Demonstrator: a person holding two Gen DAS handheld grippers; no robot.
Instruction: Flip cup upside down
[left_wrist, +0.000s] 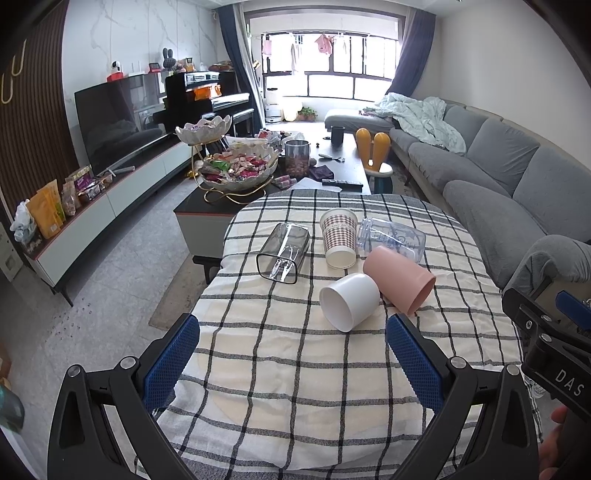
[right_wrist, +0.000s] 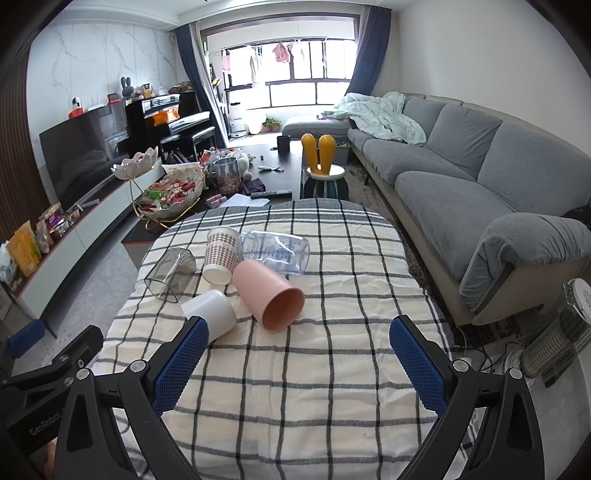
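Observation:
Several cups lie on their sides on a checked tablecloth (left_wrist: 295, 369): a white cup (left_wrist: 349, 301) (right_wrist: 212, 308), a pink cup (left_wrist: 400, 278) (right_wrist: 267, 297), a checked paper cup (left_wrist: 340, 242) (right_wrist: 219, 254), a grey clear square cup (left_wrist: 284, 253) (right_wrist: 171, 271) and a clear printed cup (left_wrist: 393, 240) (right_wrist: 275, 251). My left gripper (left_wrist: 293, 363) is open and empty, just short of the white cup. My right gripper (right_wrist: 299, 363) is open and empty, just short of the pink cup; its left finger hides part of the white cup.
Behind the table stands a dark coffee table (left_wrist: 354, 166) with a snack bowl (left_wrist: 240, 170), a jar and a remote. A grey sofa (right_wrist: 480, 177) runs along the right. A TV unit (left_wrist: 122, 184) is on the left. A heater (right_wrist: 557, 332) stands at the right.

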